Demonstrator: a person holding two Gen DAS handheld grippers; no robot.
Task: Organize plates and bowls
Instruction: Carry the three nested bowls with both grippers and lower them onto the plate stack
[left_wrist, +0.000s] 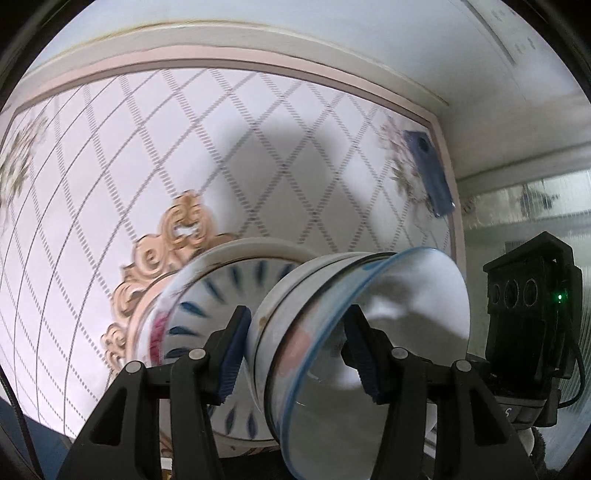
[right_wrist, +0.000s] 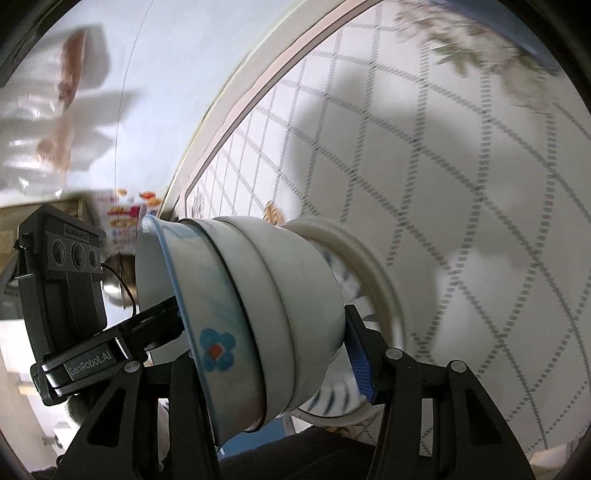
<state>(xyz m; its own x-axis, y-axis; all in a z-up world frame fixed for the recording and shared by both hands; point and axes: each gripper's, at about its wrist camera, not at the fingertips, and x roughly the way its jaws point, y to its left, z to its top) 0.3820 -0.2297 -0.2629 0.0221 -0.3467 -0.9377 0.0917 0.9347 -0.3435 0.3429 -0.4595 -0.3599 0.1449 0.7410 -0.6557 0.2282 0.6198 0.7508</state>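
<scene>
You hold a nested stack of bowls (right_wrist: 258, 314) between both grippers, just above the plates (right_wrist: 373, 325) on the patterned tablecloth (left_wrist: 258, 147); the left gripper (left_wrist: 295, 350) pinches the wall of the top bowl (left_wrist: 369, 332), one pad (left_wrist: 232, 354) outside and one inside the rim; the right gripper (right_wrist: 266, 354) straddles the stack, one blue pad (right_wrist: 360, 363) at its base, but the other finger is hidden, so you cannot tell whether it is clamped. Count three bowls in the right wrist view, the top one bearing a blue flower (right_wrist: 217, 350); count at least two plates, a blue-leaf one (left_wrist: 221, 295) on a cream one. Treat the ware as glazed ceramic: rigid, heavy when stacked, slippery, likely to chip; grip the wall, not the rim edge; keep the stack level.
</scene>
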